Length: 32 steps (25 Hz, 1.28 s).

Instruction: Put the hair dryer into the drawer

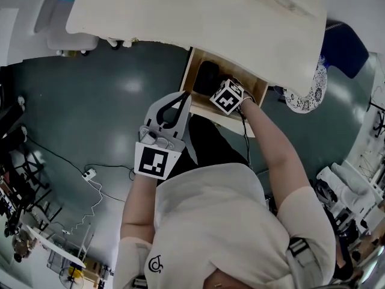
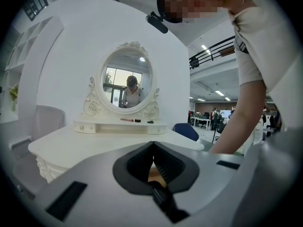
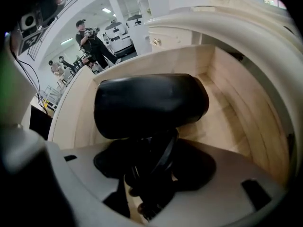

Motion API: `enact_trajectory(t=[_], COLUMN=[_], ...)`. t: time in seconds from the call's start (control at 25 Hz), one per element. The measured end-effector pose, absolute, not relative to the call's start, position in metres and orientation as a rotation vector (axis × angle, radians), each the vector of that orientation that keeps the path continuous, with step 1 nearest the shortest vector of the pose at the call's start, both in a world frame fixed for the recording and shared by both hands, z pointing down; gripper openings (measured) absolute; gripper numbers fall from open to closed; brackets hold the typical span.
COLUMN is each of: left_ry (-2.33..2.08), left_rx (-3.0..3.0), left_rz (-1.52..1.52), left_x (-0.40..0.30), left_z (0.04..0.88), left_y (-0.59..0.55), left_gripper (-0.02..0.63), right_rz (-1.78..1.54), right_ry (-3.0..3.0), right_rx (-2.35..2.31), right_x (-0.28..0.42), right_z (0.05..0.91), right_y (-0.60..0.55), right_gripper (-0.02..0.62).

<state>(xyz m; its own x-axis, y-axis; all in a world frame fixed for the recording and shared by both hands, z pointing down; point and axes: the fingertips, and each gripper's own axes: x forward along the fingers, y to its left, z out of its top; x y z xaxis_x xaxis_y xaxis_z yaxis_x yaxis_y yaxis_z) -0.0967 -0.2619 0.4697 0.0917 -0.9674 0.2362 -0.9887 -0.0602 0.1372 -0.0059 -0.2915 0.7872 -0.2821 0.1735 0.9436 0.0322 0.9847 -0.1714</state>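
Observation:
The black hair dryer (image 3: pixel 150 103) hangs head-first inside the open wooden drawer (image 3: pixel 227 112), its handle and cord between the jaws of my right gripper (image 3: pixel 154 174), which is shut on it. From above, the dryer (image 1: pixel 207 78) shows as a dark mass in the drawer (image 1: pixel 187 71), and the right gripper (image 1: pixel 221 90) points steeply down into it under its marker cube. My left gripper (image 1: pixel 182 96) hovers at the drawer's front left corner, shut and empty. In its own view the left gripper (image 2: pixel 152 148) has its tips together, with the drawer's wood behind them.
The drawer belongs to a white dressing table (image 1: pixel 198 17) with an oval mirror (image 2: pixel 127 85). A blue chair (image 1: pixel 343 47) and a patterned round seat (image 1: pixel 310 92) stand to the right, a white seat (image 1: pixel 66 23) to the left. Cables (image 1: pixel 90 173) lie on the floor.

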Motion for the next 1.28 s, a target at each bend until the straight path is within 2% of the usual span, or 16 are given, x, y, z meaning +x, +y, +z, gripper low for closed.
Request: enact_trajectory(t=[0.2,0.36,0.6,0.68,0.88,1.28], left_ry=[-1.946,-1.942,-1.901,-1.87,-1.803,-1.674], left_rx=[2.108,2.116,2.183,2.229,2.375,2.514], left_rz=[0.102,0.098,0.1,0.099,0.158,0.151], left_x=[-0.099,-0.106,-0.104,-0.101,-0.094,-0.1], left_z=[0.474,0.473,0.472,0.468,0.455,0.426], left_y=[-0.26,-0.258,-0.256,-0.254,-0.253,-0.241], left_gripper=[0.012,0.012,0.012,0.012,0.012,0.012], right_rz=[0.145,0.114,0.059,0.077,0.038,0.061], right_ry=[-1.846,-1.869,-1.953,-2.018,-2.276,-2.661], right_rx=[-0.178,-0.156,-0.051,0.011,0.291,0.667], right_x=[-0.002,-0.004,-0.007,-0.013,-0.029,-0.027], right_z=[0.789,0.786,0.753,0.726,0.634,0.486], right_y=[-0.286,-0.282,-0.288,-0.293,-0.315,-0.294], right_gripper=[0.279,0.324,0.319,0.257,0.015,0.006])
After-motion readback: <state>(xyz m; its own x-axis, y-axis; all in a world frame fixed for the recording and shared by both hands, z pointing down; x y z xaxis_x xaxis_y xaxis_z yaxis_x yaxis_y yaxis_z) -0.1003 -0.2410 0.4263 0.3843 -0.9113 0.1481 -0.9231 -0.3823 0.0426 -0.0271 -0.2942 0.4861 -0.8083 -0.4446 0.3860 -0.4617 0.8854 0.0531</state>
